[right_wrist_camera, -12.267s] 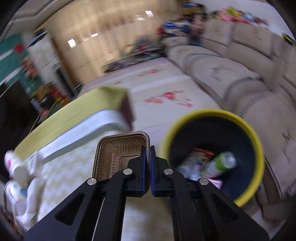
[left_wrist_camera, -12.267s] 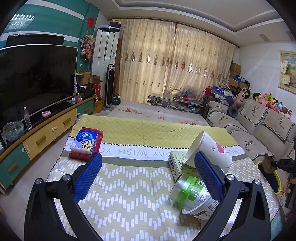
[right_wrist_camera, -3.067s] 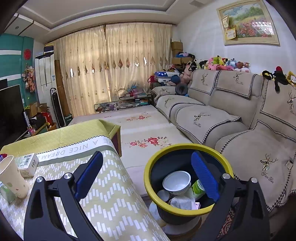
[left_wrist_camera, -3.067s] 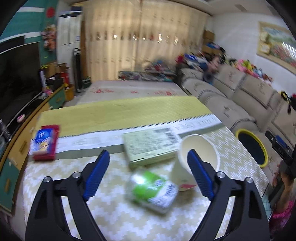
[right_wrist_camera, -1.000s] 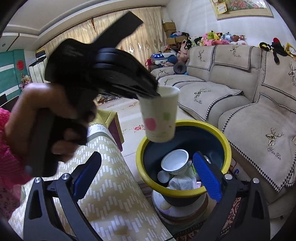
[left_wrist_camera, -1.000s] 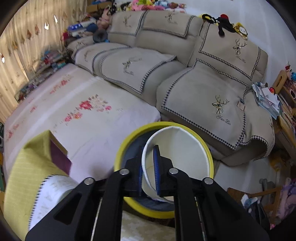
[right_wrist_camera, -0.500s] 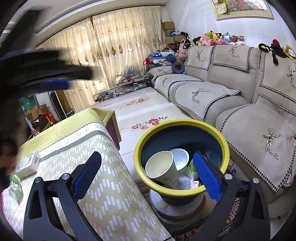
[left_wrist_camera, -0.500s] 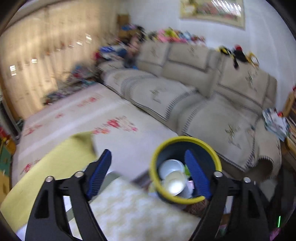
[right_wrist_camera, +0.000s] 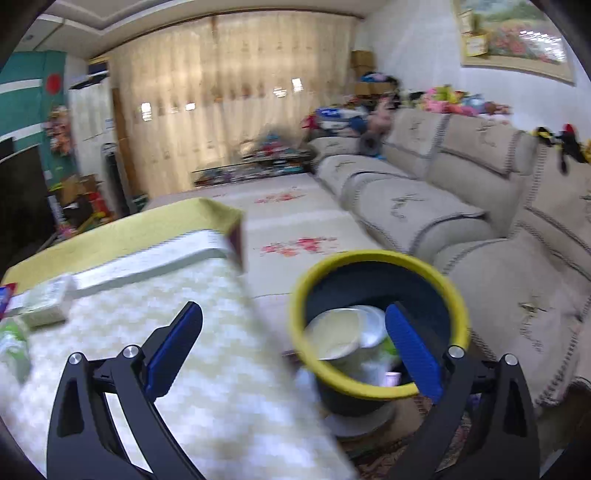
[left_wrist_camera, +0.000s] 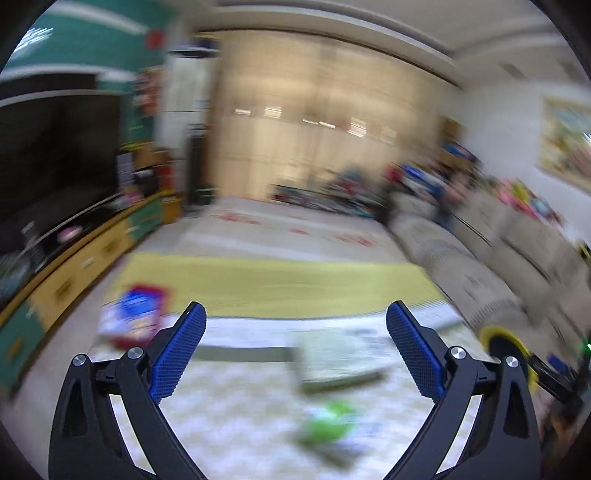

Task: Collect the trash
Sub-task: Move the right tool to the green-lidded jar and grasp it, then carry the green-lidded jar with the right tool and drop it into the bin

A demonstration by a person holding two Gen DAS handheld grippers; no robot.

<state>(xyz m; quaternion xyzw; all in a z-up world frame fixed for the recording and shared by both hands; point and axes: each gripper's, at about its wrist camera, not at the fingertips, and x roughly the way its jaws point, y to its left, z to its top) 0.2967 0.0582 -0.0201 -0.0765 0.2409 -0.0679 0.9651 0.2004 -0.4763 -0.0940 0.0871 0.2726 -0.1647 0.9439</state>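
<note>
Trash bin [right_wrist_camera: 376, 258] beside patterned table [right_wrist_camera: 207, 369]; sofa [right_wrist_camera: 461, 221] behind.

A home living room: long beige sofa [right_wrist_camera: 424, 206] with plush toys [right_wrist_camera: 454, 98], drawn curtains [right_wrist_camera: 229, 103], TV [left_wrist_camera: 51, 158] on a low cabinet [left_wrist_camera: 74, 258], framed painting [right_wrist_camera: 517, 33], floral rug [right_wrist_camera: 291, 221].
</note>
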